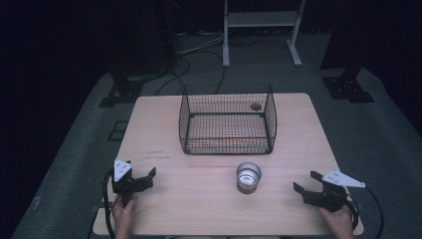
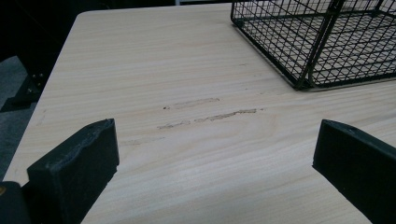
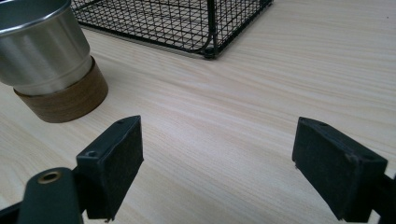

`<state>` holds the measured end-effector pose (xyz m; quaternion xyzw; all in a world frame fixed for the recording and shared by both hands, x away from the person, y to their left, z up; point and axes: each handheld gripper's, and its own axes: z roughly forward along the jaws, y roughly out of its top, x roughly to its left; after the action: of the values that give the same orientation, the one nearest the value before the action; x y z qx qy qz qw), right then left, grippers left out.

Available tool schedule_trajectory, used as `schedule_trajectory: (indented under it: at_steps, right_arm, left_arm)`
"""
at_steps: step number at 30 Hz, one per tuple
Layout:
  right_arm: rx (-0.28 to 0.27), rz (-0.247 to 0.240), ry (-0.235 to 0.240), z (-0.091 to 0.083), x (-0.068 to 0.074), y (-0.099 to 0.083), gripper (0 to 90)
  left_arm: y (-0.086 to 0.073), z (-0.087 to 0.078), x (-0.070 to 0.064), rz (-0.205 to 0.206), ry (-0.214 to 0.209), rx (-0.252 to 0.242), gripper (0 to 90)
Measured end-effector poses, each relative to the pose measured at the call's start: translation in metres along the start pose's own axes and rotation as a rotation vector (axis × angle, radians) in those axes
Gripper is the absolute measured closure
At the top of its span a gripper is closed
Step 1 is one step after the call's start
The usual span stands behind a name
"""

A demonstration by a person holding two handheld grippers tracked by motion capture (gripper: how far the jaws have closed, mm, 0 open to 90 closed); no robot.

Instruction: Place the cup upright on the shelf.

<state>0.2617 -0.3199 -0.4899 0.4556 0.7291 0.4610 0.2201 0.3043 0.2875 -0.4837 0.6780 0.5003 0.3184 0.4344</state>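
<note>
From above we see a light wooden table with a black wire basket standing at its far middle, and a metal cup upright just in front of the basket, apart from it. We find the left gripper near the table's front left corner and the right gripper near the front right, each held by a hand at the near edge, jaws spread and holding nothing. Beyond the table we see grey floor, cables and stand legs.
</note>
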Motion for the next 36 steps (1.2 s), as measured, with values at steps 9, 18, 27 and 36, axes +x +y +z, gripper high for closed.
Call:
schedule_trajectory:
  at_steps: [9,18,27,36]
  right_arm:
    - [-0.013,-0.013,0.006,-0.001,0.004,0.002,14.3]
    - [-0.005,-0.045,0.044,0.004,0.015,0.006,13.9]
    - [-0.003,-0.065,0.074,0.005,0.022,0.01,13.7]
    - [-0.003,-0.091,0.102,0.006,0.031,0.013,13.6]
  left_arm:
    - [0.0,0.0,0.0,0.0,0.0,0.001,0.0]
    - [0.0,0.0,0.0,-0.001,-0.001,0.001,0.0]
    - [0.0,0.0,0.0,-0.002,-0.001,0.0,0.0]
    - [0.0,0.0,0.0,-0.001,-0.002,-0.003,0.0]
